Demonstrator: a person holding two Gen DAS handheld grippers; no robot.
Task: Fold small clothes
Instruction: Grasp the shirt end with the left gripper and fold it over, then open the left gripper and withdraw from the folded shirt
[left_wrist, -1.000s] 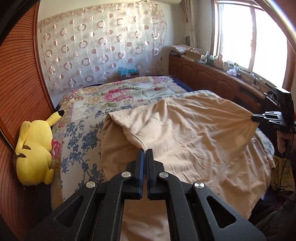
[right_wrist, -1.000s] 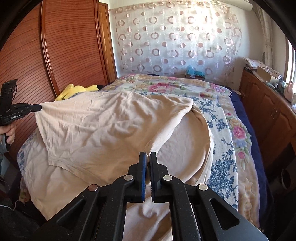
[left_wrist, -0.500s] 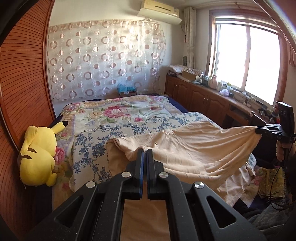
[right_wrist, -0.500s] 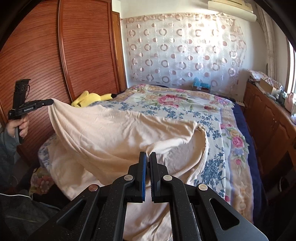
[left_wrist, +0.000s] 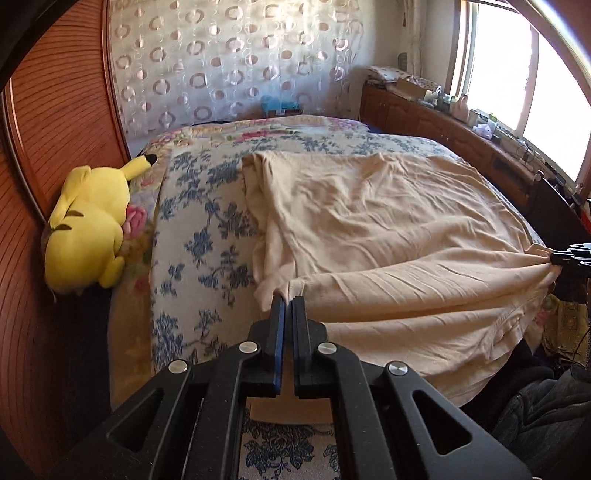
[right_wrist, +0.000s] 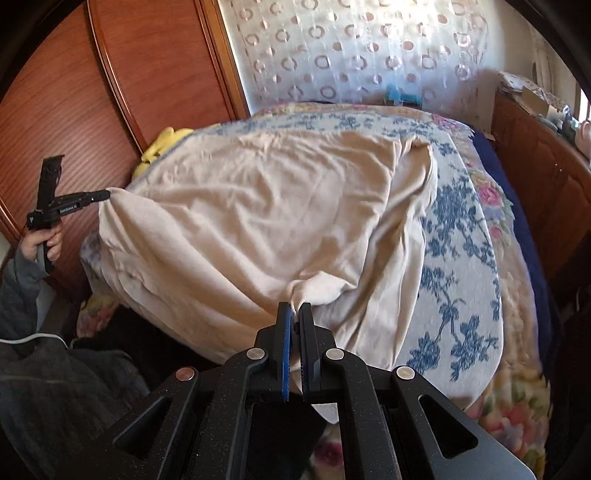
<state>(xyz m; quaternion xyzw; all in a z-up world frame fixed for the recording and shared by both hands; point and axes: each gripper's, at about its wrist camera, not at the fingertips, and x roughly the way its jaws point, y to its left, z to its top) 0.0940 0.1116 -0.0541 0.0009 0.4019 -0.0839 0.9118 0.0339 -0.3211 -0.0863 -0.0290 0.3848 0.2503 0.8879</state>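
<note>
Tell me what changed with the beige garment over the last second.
The beige garment was raised off the bed and drawn toward the person, then came back down; it now lies spread flat. Both claws, left and right, stayed shut on its corners. The yellow plush has not moved.

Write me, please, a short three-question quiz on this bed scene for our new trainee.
1. True or false: both grippers are shut on the beige garment.
2. Which toy lies at the bed's edge by the wardrobe? A) a yellow plush B) a brown bear C) a red ball
3. Fill in: the bedspread carries blue ____ print.

Key: 1 true: the left gripper and the right gripper each pinch an edge. 2 A. 3 floral.
</note>
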